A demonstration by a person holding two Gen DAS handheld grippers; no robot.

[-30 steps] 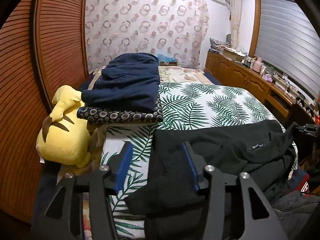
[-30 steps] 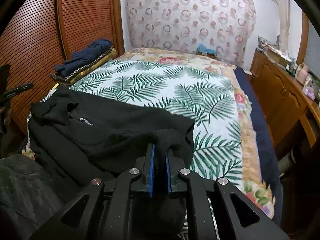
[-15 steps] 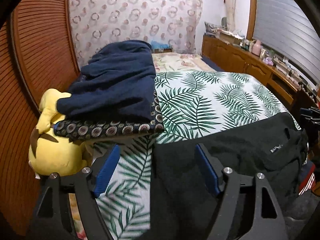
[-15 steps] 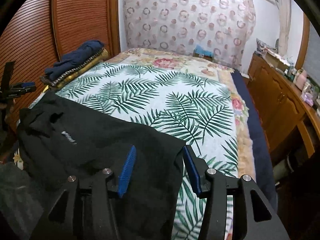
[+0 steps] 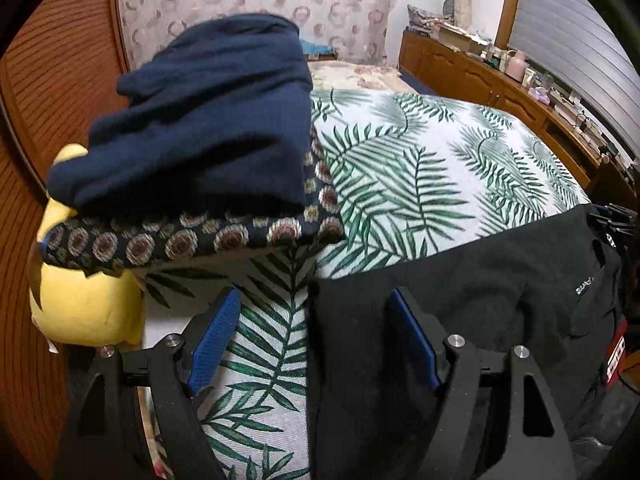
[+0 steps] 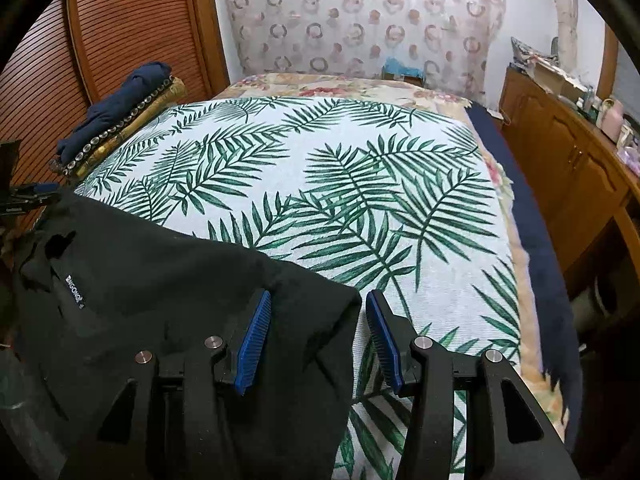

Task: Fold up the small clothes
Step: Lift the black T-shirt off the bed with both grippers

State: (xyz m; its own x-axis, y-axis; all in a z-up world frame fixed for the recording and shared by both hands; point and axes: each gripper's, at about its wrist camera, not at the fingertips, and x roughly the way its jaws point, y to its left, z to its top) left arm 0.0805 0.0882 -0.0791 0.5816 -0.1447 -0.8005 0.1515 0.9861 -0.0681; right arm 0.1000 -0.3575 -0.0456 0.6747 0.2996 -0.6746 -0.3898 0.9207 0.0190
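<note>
Left wrist view: black garment [image 5: 460,292] lies flat on the bed [image 5: 400,168], its near part cut off. Left gripper [image 5: 314,330] and right gripper [image 6: 318,336] gape wide over its corners, holding nothing.

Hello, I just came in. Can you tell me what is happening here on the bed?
A person holding a gripper in each hand is folding clothes. A black garment lies spread flat on the leaf-print bedspread. The left gripper and the right gripper are both open, each over one corner of it, holding nothing. A navy garment already sits folded on a patterned cloth beside a yellow plush toy.
</note>
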